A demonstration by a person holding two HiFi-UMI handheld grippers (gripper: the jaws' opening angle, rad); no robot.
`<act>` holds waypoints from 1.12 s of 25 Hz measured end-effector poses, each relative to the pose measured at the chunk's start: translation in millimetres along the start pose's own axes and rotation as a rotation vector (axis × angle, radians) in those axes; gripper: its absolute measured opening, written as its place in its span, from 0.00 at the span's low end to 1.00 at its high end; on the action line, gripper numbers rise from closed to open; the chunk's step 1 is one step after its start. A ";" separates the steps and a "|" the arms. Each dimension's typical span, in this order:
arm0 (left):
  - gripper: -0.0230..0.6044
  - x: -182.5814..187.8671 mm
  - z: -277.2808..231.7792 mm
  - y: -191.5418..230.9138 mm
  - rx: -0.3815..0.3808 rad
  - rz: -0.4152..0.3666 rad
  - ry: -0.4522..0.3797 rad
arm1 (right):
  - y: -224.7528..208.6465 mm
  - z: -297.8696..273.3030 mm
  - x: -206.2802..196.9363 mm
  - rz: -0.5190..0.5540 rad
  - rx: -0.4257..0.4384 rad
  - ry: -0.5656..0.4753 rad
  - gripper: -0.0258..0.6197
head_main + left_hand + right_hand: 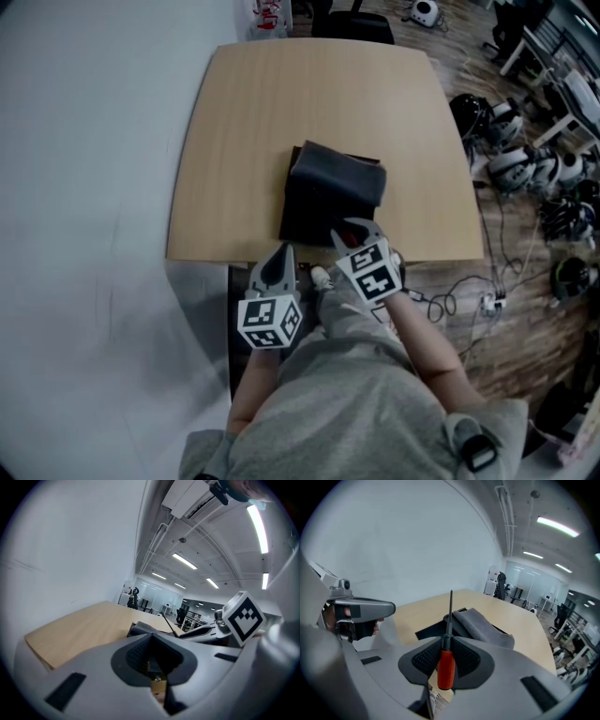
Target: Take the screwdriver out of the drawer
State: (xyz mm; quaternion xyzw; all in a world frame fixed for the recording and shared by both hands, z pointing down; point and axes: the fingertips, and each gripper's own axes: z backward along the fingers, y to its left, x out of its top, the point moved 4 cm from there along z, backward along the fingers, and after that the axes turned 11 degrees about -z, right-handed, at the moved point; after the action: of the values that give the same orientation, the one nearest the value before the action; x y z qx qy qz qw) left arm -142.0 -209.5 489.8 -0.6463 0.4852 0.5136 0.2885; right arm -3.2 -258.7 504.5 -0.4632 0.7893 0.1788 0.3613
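Note:
My right gripper (448,639) is shut on the screwdriver (446,667), which has a red handle. Its thin black shaft sticks up past the fingertips. In the head view the right gripper (349,230) hangs over the table's near edge (281,103), by the front of a dark folded cloth (333,183). My left gripper (281,255) is just left of it and a little nearer, at the table's front edge. Its jaws (151,639) stand together with nothing between the pads. The space under the table edge is hidden by my grippers, so I cannot make out the drawer.
The dark cloth (483,625) lies mid-table near the front. A black chair (352,23) stands at the far edge. Cables and headsets (525,159) litter the wooden floor on the right. A white wall (75,187) runs along the left.

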 end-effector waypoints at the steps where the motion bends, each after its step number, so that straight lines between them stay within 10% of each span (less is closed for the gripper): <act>1: 0.04 -0.8 3.0 -1.7 -0.001 -0.001 -0.003 | 1.1 5.5 -1.0 -0.014 -0.004 -0.023 0.16; 28: 0.04 -24.7 88.4 -48.4 -0.037 -0.031 -0.036 | 51.4 117.4 -46.4 -0.164 0.028 -0.382 0.16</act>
State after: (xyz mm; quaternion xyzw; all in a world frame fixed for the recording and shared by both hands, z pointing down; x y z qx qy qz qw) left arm -131.3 -106.8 479.9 -0.6497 0.4602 0.5294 0.2931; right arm 14.5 -132.2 456.7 -0.4783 0.6684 0.2224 0.5244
